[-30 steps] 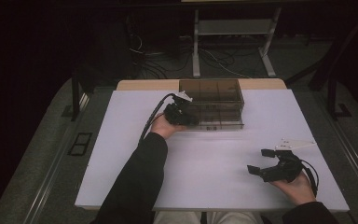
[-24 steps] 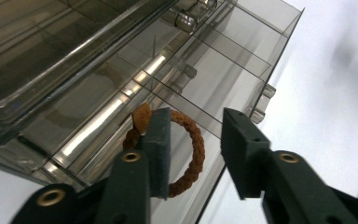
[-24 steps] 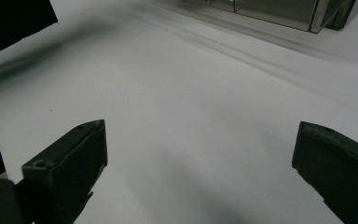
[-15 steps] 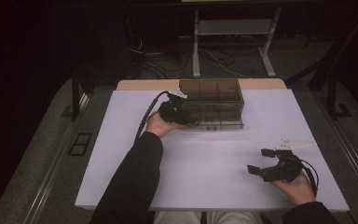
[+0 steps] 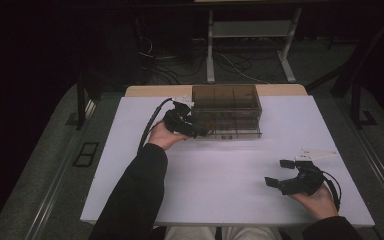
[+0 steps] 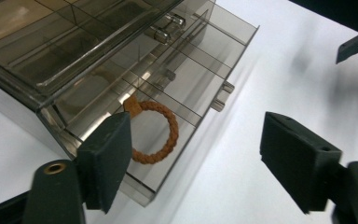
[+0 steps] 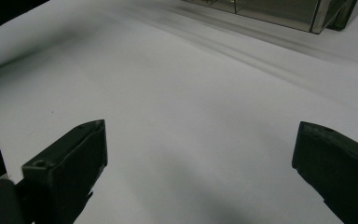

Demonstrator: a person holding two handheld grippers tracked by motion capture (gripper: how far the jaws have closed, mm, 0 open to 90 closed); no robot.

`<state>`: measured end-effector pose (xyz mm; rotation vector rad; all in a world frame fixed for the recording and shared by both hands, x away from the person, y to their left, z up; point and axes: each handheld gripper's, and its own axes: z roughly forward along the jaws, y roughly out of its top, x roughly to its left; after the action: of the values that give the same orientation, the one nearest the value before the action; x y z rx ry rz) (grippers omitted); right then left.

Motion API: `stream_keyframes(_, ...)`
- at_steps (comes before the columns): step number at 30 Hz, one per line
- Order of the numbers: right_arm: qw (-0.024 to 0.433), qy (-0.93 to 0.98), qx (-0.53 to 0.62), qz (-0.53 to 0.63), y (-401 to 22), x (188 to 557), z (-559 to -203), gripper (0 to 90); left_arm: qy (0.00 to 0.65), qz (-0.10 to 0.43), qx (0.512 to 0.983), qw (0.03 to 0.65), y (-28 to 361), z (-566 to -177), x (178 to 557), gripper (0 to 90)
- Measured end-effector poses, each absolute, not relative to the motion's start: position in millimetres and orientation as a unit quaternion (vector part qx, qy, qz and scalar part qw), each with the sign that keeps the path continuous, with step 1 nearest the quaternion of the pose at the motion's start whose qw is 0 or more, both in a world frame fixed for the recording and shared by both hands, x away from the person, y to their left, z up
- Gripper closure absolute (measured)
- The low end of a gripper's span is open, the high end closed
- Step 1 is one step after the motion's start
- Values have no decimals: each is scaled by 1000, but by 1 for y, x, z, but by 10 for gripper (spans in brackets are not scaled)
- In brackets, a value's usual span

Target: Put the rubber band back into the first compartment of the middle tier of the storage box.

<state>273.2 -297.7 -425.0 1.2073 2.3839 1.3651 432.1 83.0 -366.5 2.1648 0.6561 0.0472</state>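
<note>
A smoky transparent drawer box (image 5: 225, 107) stands at the back middle of the white table (image 5: 230, 165). Its lower drawer (image 6: 186, 88) is pulled out, and a brown braided ring (image 6: 173, 135) lies in it. My left gripper (image 5: 200, 131) hovers at the box's front left corner, over that drawer. Its jaws have just been opening and stand open (image 6: 196, 135) with nothing between the pads. My right gripper (image 5: 278, 172) rests near the front right of the table, open and empty (image 7: 198, 144), pointing toward the box.
The box's upper level (image 6: 51, 42) has several empty compartments under a closed lid. A wooden strip (image 5: 145, 91) borders the table's far edge. Beyond it, cables and a metal stand (image 5: 250, 35) sit on the dark floor. The right gripper's jaw tip (image 6: 354, 42) shows far off.
The left gripper's jaws have opened wide, and the hand has drawn slightly up and away from the box front. The right hand has stayed put.
</note>
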Motion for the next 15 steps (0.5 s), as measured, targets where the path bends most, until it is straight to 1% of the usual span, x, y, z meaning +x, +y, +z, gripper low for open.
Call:
stream_keyframes(5, 71, 793, 401, 454, -297, 273, -425, 26, 267, 15, 867, 420, 88, -365, 427, 138)
stream_keyframes(10, 68, 792, 402, 454, -297, 273, -425, 26, 268, 11, 865, 425, 93, -365, 419, 100)
stream_keyframes(13, 68, 792, 401, 454, -297, 273, -425, 26, 269, 12, 866, 421, 94, -367, 414, 43)
stream_keyframes(14, 69, 793, 401, 454, -297, 273, -425, 26, 270, 14, 869, 414, 95, -367, 412, 9)
stream_keyframes(15, 68, 793, 401, 454, -297, 273, -425, 26, 267, 15, 872, 410, 96, -367, 411, 0)
